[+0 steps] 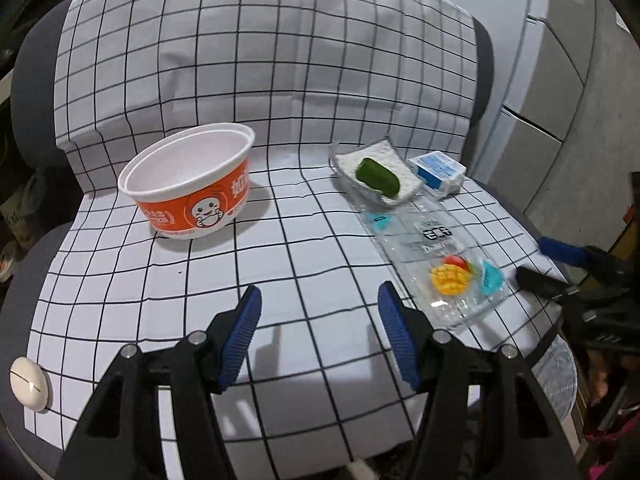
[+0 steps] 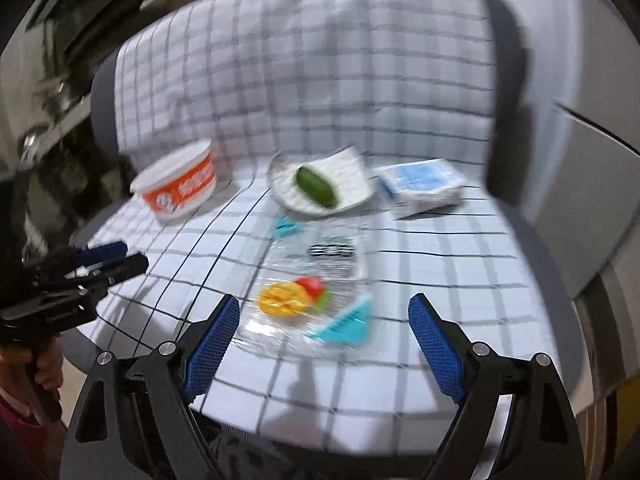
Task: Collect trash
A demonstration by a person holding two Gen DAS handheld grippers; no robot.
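You are on the approach with both the left gripper (image 1: 320, 320) and right gripper (image 2: 324, 328) open and empty, so next close the right one on the clear fruit wrapper (image 2: 308, 292) at lower centre of the right wrist view and carry it to the orange bowl (image 2: 178, 186).

An orange-and-white paper bowl (image 1: 188, 184) stands upright and empty at the left. To its right a green wrapper (image 1: 378, 177) lies on a napkin in a clear tray (image 1: 352, 172), a blue-and-white carton (image 1: 440, 172) just beside it. In front, a clear fruit-printed wrapper (image 1: 432, 256) lies flat.
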